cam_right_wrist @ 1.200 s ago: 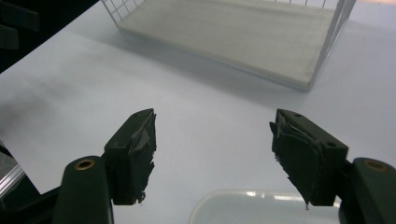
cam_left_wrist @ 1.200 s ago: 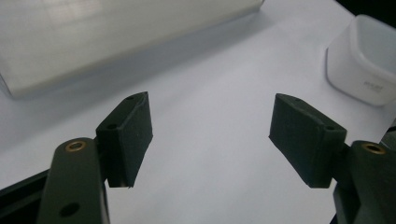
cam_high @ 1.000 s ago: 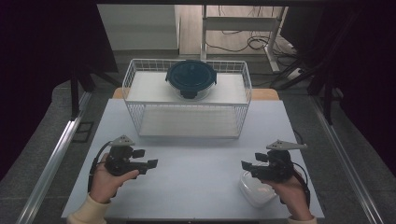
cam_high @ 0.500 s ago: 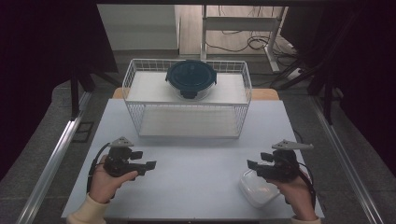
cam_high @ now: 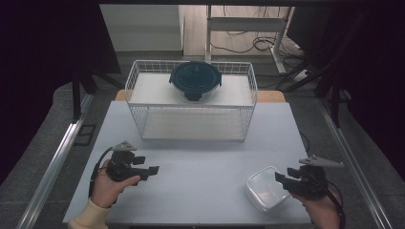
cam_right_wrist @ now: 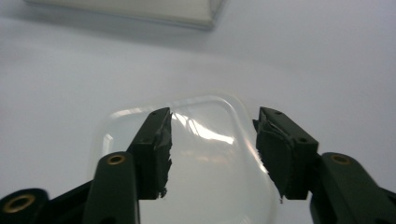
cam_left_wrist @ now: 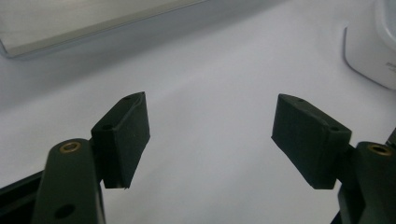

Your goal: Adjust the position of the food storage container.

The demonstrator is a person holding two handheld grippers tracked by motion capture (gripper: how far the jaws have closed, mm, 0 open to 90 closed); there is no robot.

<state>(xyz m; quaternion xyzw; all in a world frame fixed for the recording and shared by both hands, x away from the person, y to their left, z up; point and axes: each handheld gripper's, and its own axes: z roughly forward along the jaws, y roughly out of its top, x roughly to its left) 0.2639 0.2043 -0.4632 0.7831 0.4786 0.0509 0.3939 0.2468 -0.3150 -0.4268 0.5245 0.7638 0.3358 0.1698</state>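
Left gripper (cam_high: 152, 170): held low in the left hand (cam_high: 107, 183), jaws wide apart, nothing between. Right gripper (cam_high: 279, 177): in the right hand (cam_high: 319, 210), jaws just been closing, partly apart.

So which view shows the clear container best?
The high view: there the whole clear container lies on the table, just beside the right gripper. The right gripper view shows it close, behind the jaws, partly covered. The left gripper view shows one cut-off corner of it at the edge.
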